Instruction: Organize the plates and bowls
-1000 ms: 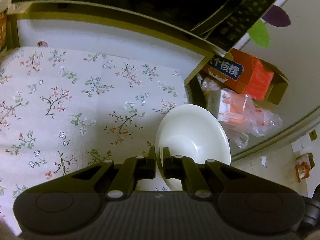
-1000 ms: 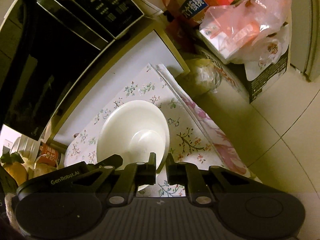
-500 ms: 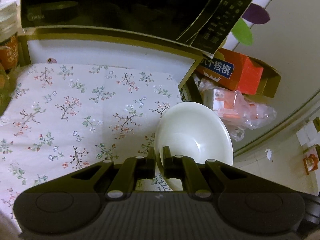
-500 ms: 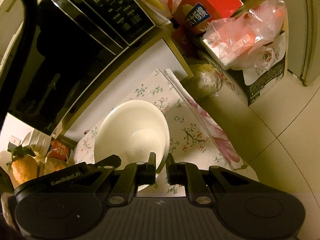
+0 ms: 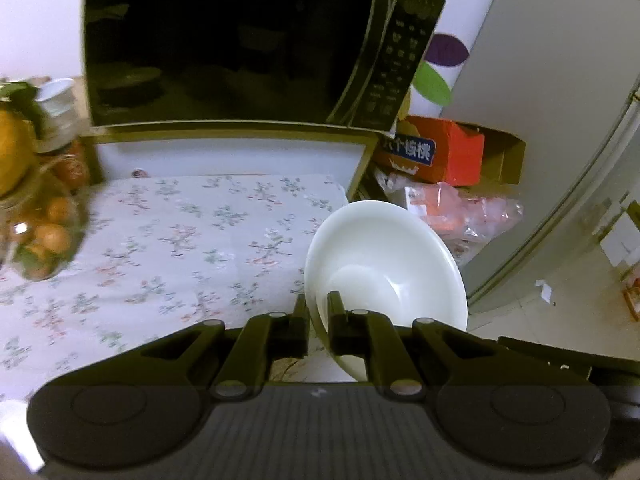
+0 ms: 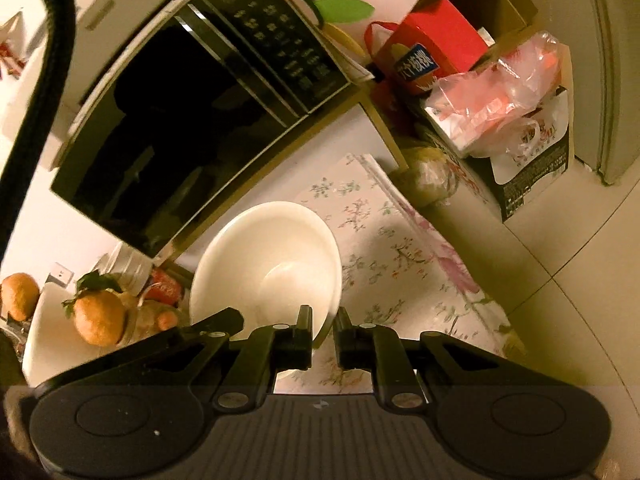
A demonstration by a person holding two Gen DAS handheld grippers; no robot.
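Note:
My left gripper is shut on the rim of a white bowl and holds it tilted above the right edge of the floral tablecloth. My right gripper is shut on the rim of another white bowl, held tilted above the same cloth, in front of the microwave. Each bowl's opening faces the camera.
A black microwave stands at the back of the table. A glass jar and oranges sit at the left. A red box and plastic bags lie to the right, off the table. A fridge stands at far right.
Both grippers have lifted and pulled back with their bowls; the microwave front and the fruit at the left have come into view. The grips are unchanged.

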